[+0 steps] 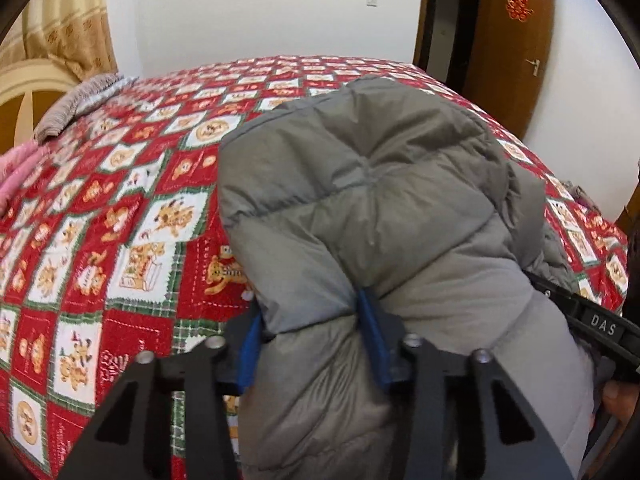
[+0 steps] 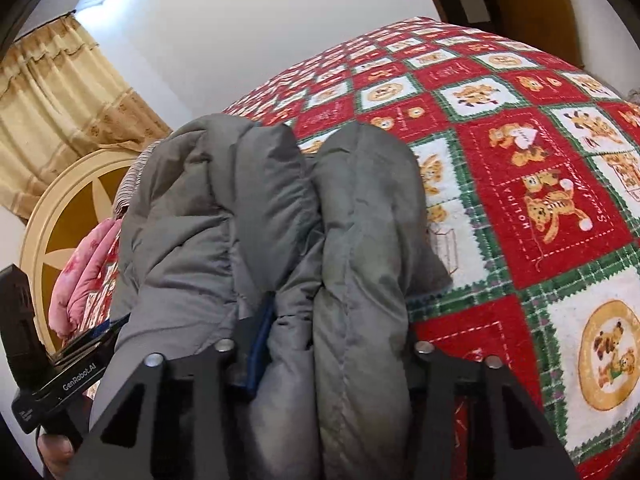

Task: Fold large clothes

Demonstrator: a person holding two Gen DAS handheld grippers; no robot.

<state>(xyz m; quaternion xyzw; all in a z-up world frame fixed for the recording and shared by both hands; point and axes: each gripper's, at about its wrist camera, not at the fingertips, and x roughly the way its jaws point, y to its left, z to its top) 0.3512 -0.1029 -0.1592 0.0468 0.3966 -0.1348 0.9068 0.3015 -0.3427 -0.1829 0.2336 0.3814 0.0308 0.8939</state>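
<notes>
A puffy grey quilted jacket (image 1: 360, 184) lies bunched on the bed, its near end raised toward both cameras. In the left wrist view my left gripper (image 1: 312, 334) is shut on a thick fold of it, and both blue pads (image 1: 374, 336) press into the fabric. My right gripper (image 2: 332, 344) is shut on another bunch of the jacket (image 2: 352, 216). One blue pad (image 2: 260, 344) shows there; the other finger is hidden under the padding. Each gripper's black body shows at the edge of the other's view, the right gripper (image 1: 600, 328) and the left gripper (image 2: 60, 380).
The bed carries a red, white and green bear-patterned quilt (image 1: 120, 208). Pink cloth (image 2: 84, 280) and a grey striped cloth (image 1: 76, 104) lie by the cream headboard (image 2: 52, 216). A beige curtain (image 2: 60, 100) hangs behind. A brown door (image 1: 516, 48) stands past the far corner.
</notes>
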